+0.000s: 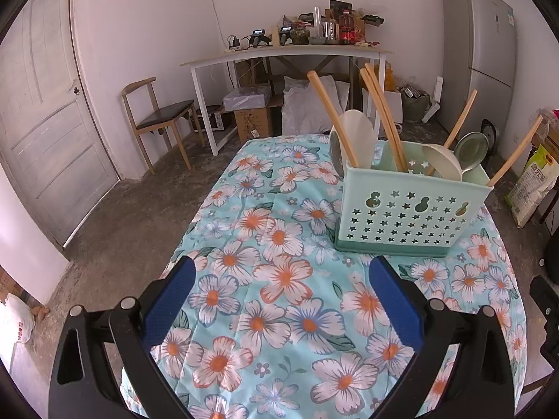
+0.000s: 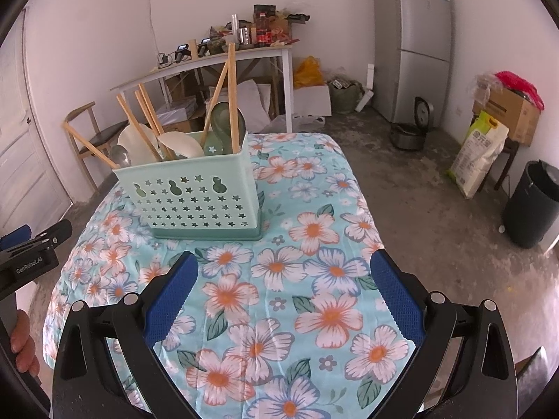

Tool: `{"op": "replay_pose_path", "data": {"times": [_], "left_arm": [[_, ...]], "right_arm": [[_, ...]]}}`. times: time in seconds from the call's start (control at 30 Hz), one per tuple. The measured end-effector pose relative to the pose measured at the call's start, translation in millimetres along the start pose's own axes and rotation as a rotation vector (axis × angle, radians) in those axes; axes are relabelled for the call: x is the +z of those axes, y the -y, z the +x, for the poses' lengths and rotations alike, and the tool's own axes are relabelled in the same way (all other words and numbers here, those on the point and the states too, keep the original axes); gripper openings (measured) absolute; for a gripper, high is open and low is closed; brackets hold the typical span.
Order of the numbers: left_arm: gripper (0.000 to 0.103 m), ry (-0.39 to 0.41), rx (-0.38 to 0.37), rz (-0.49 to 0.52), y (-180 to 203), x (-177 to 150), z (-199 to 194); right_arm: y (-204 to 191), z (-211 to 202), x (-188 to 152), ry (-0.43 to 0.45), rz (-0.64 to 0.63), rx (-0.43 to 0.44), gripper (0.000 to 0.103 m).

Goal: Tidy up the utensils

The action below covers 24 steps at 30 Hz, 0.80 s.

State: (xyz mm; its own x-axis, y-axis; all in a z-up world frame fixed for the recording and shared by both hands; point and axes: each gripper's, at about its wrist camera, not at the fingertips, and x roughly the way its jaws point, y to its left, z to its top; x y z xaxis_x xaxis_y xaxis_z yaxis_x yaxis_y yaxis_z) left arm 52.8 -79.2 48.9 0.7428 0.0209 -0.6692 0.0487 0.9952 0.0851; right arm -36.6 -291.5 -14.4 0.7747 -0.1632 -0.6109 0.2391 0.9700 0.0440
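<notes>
The utensil holder [image 1: 408, 206] stands near the table's [image 1: 279, 314] far edge. The left gripper [image 1: 281, 300] and right gripper [image 2: 284, 296] are both spread apart, empty. Only the right view shows a hand [image 2: 21, 342].

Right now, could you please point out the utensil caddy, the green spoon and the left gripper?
utensil caddy [image 2: 195, 202], right wrist view, perforated front wall.
green spoon [image 2: 223, 118], right wrist view, bowl.
left gripper [image 1: 283, 300], left wrist view, midway between fingertips.
</notes>
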Motion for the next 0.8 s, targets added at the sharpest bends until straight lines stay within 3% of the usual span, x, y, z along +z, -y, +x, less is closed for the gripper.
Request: {"op": "replay_pose_path", "data": {"times": [0.8], "left_arm": [[0.097,-0.004,-0.002,0.003,1.2,-0.2,0.6]], "right_arm": [[-2.0,-1.1,0.8,0.0,-0.006,0.01,0.095]]}}
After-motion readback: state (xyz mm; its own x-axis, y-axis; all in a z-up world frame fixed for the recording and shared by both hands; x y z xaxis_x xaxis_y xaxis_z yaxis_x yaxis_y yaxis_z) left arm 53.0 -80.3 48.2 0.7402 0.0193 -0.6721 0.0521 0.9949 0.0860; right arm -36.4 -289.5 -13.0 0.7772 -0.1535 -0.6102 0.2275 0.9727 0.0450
